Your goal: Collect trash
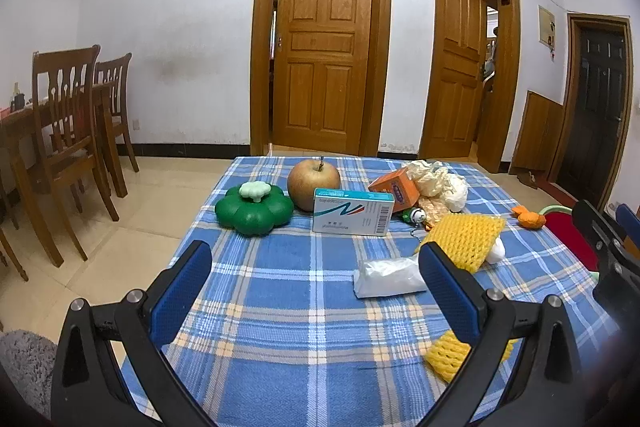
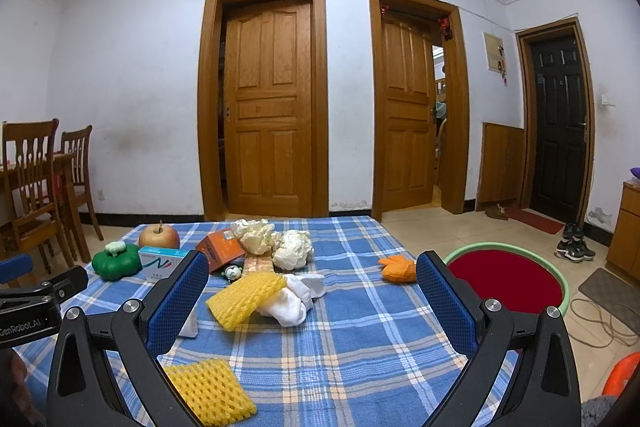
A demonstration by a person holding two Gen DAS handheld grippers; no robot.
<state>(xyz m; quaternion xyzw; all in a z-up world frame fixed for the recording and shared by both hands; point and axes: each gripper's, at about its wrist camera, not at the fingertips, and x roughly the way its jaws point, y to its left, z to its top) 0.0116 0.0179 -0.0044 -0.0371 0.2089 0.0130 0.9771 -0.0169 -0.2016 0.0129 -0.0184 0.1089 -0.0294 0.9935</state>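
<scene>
Litter lies on a blue plaid tablecloth (image 1: 288, 307): a yellow foam net (image 2: 246, 294), a second yellow foam net (image 2: 210, 391) near the front, white foam sleeves (image 2: 298, 297), crumpled paper (image 2: 292, 249), an orange box (image 2: 220, 250), a white-teal box (image 1: 352, 211), a clear plastic packet (image 1: 386, 277) and an orange scrap (image 2: 398, 269). My left gripper (image 1: 316, 269) hovers open over the cloth, its right finger beside the packet. Equally open and empty, my right gripper (image 2: 312, 281) hangs above the nets. A red basin with a green rim (image 2: 508, 281) sits off the table's right edge.
An apple (image 1: 313, 183) and a green flower-shaped container (image 1: 254, 209) stand at the table's far left. A small panda keychain (image 2: 232, 271) lies by the orange box. Wooden chairs (image 1: 68, 139) stand left; doors line the far wall. Shoes (image 2: 574, 247) and a cord (image 2: 600, 319) lie on the floor at right.
</scene>
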